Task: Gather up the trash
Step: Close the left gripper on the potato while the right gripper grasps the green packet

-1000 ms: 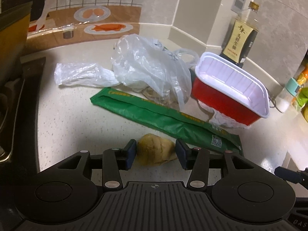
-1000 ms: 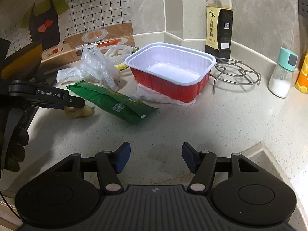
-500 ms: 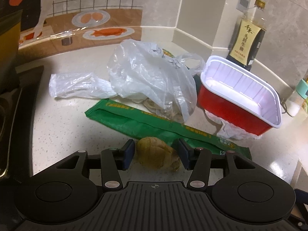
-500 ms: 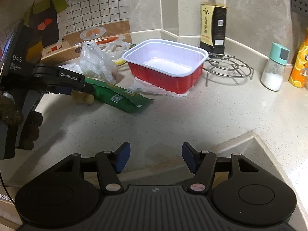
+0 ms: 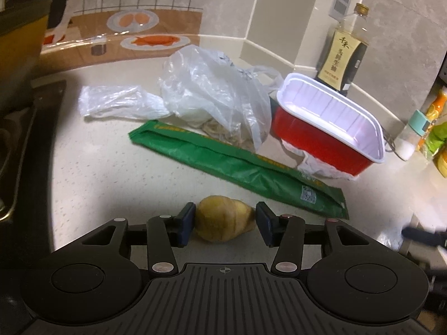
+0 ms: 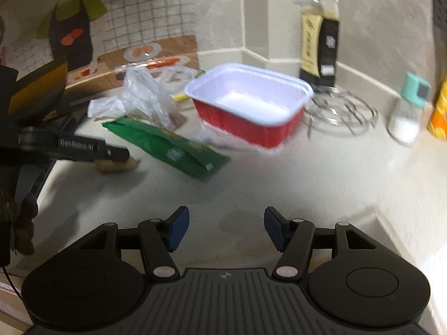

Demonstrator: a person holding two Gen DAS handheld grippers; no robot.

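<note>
Left tongs (image 5: 225,222) spread around a food scrap (image 5: 225,221); right tongs (image 6: 225,227) spread, empty.
The rounded scrap might have rolled out sideways had the pads closed off-centre.

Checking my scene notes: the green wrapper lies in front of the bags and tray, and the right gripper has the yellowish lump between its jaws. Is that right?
Wrong gripper. The lump sits between the jaws of the left gripper, as the left wrist view shows; the right gripper has nothing between its jaws. The green wrapper does lie in front of the bags and tray.
</note>
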